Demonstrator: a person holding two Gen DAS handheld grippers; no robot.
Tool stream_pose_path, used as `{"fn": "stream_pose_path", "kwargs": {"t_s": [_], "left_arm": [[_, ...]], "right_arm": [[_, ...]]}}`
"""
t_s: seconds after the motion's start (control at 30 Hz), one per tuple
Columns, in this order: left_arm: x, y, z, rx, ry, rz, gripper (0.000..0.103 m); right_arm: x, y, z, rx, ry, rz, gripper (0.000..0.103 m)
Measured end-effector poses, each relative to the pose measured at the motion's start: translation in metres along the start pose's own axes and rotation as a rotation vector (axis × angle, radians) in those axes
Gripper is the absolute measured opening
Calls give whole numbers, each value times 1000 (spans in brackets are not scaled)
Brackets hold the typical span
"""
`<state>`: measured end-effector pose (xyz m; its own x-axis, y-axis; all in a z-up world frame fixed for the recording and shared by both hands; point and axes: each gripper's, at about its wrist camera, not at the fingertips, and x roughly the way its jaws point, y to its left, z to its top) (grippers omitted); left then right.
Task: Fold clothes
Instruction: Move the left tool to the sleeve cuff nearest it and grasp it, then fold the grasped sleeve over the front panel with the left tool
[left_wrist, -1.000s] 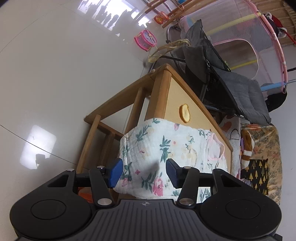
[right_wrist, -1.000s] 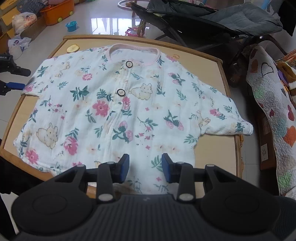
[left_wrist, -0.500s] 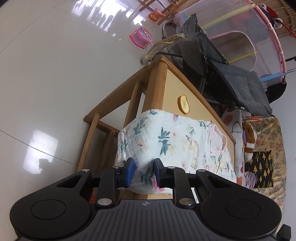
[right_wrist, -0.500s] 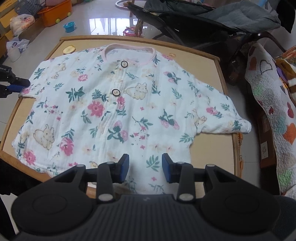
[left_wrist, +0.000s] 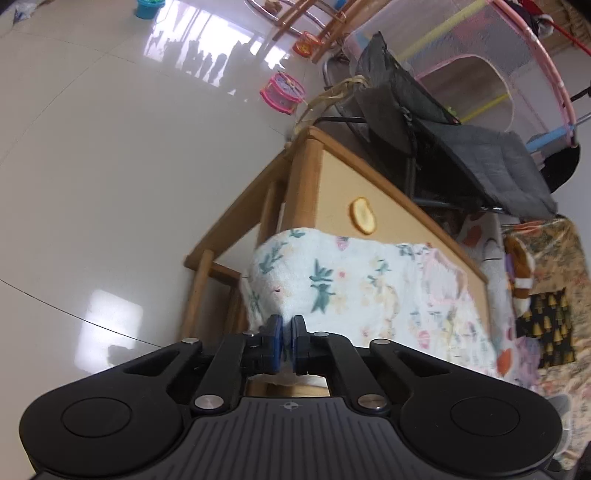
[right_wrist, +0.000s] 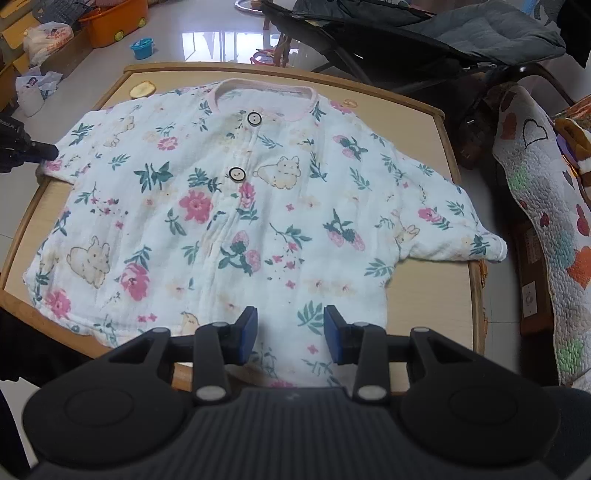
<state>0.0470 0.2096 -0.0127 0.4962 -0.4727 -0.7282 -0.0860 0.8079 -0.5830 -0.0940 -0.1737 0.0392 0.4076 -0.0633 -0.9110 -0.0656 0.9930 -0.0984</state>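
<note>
Cloth is now pinched: my left tongs (left_wrist: 283, 341) have just shut on the shirt (right_wrist: 236, 206) sleeve at the counter (right_wrist: 421, 295) edge; right tongs (right_wrist: 290, 338) hover half-open over its hem, so folding can begin.

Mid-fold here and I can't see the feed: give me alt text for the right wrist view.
A floral baby top lies spread flat, buttons up, on a wooden table. The right gripper hangs open over its hem. The left gripper is at the end of the sleeve on the picture's left.
</note>
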Motion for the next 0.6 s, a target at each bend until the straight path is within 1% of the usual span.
{"fn": "stream_pose_path", "kwargs": {"t_s": [0.07, 0.33, 0.6], "left_arm": [[-5, -4, 0, 17, -6, 8, 5], [-23, -24, -1, 65, -28, 5, 5], [-39, -55, -2, 128, -36, -27, 5]], "right_arm": [[0, 0, 0, -1, -3, 1, 39], [-1, -7, -5, 28, -5, 17, 39], [-3, -13, -7, 66, -25, 41, 39]]}}
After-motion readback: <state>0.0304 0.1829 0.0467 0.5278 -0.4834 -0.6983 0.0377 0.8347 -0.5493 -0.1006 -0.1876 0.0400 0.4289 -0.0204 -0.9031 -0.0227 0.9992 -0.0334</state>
